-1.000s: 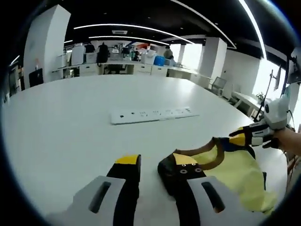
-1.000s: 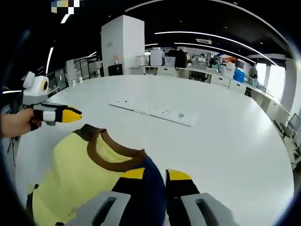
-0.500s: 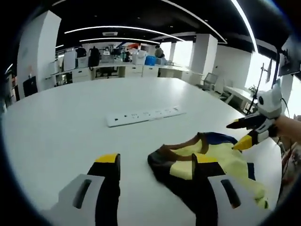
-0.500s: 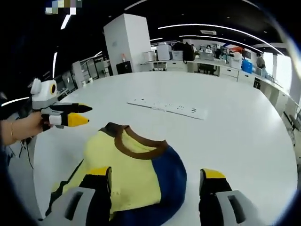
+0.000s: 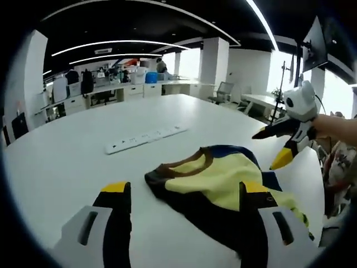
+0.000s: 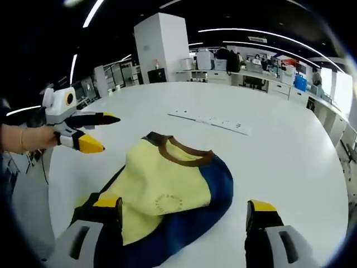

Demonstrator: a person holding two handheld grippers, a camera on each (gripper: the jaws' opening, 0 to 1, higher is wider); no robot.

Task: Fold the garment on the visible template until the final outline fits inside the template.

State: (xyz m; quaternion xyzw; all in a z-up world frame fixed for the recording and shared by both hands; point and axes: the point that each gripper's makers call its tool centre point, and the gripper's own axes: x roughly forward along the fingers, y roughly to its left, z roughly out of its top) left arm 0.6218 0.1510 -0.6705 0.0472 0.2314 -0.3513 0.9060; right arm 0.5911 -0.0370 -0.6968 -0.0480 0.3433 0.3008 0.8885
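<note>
My garment (image 6: pixel 167 195) lies in a loose heap on the white tabletop (image 6: pixel 279 151), with its yellow body up, a brown collar toward the far side and a dark blue sleeve or panel curling along one edge. In the left gripper view the same heap (image 5: pixel 223 181) sits just ahead of my left claw (image 5: pixel 181 192), partly behind the jaw nearest it. I see no template outline on the tabletop in either view, so I cannot say how the heap sits against it.

Both my claws are spread wide and hold nothing. My right claw (image 6: pixel 184 209) hangs over the near edge of the cloth with its jaws straddling it; I cannot tell whether the tips touch the fabric. My left claw also shows from the side in the right gripper view (image 6: pixel 95 131), jaws parted, just off the collar end of the heap.

I judge this to be a thin, soft knit: light, limp, with no stiffness to hold a shape, and likely to slide on the smooth tabletop if I drag it. One pinch would gather a bunch, not a single layer. I would take it at firm edges, the collar band or a hem corner, one claw on each side, and lift low so the fold lands flat.

A white power strip (image 6: pixel 209 120) lies beyond, well apart from the cloth.
</note>
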